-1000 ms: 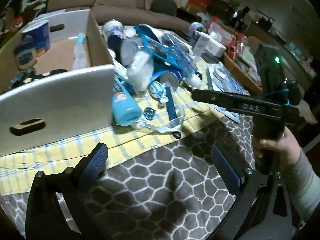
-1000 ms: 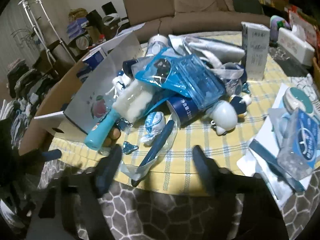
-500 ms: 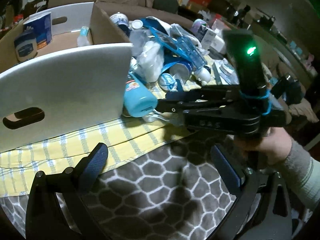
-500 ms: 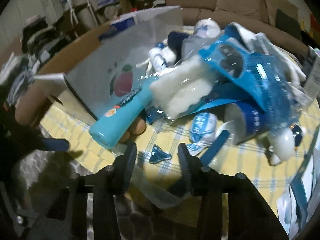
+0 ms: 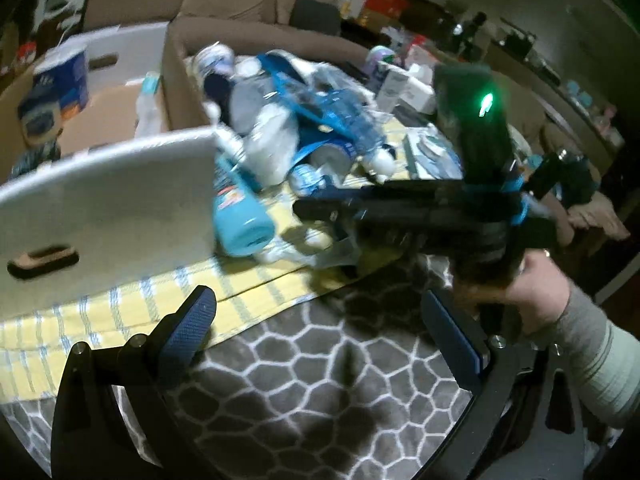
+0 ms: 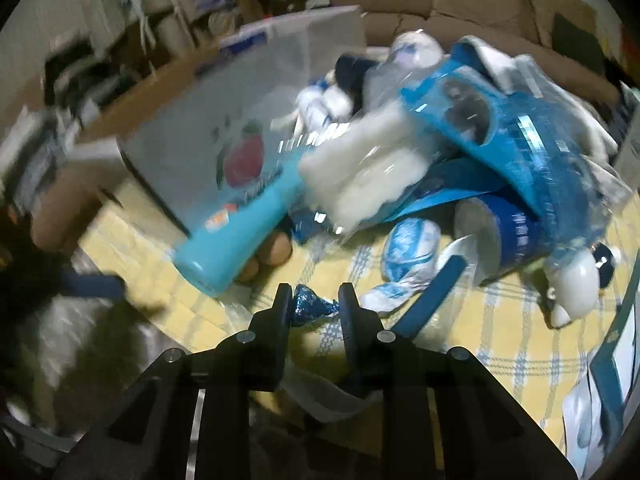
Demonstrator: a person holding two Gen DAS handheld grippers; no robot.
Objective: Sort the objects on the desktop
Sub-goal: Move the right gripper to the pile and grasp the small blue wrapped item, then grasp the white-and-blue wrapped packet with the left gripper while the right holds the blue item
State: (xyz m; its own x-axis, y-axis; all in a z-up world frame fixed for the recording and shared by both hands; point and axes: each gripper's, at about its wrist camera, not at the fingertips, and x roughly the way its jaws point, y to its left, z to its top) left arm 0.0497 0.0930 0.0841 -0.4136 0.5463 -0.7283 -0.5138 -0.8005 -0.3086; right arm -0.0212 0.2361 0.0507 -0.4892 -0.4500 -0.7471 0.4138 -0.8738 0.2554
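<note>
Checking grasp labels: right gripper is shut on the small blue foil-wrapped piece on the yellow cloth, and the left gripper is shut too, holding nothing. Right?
Not quite. The left gripper is open, not shut: the left wrist view shows its fingers standing wide apart with nothing between them. The rest holds: in the right wrist view the right gripper is shut on the small blue foil-wrapped piece, over the yellow cloth.

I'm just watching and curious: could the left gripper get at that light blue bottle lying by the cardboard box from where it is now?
Probably yes. The left gripper stands open, holding nothing, and only bare tablecloth lies between it and the light blue bottle. The right gripper, shut on a blue foil candy, works off to one side.
</note>
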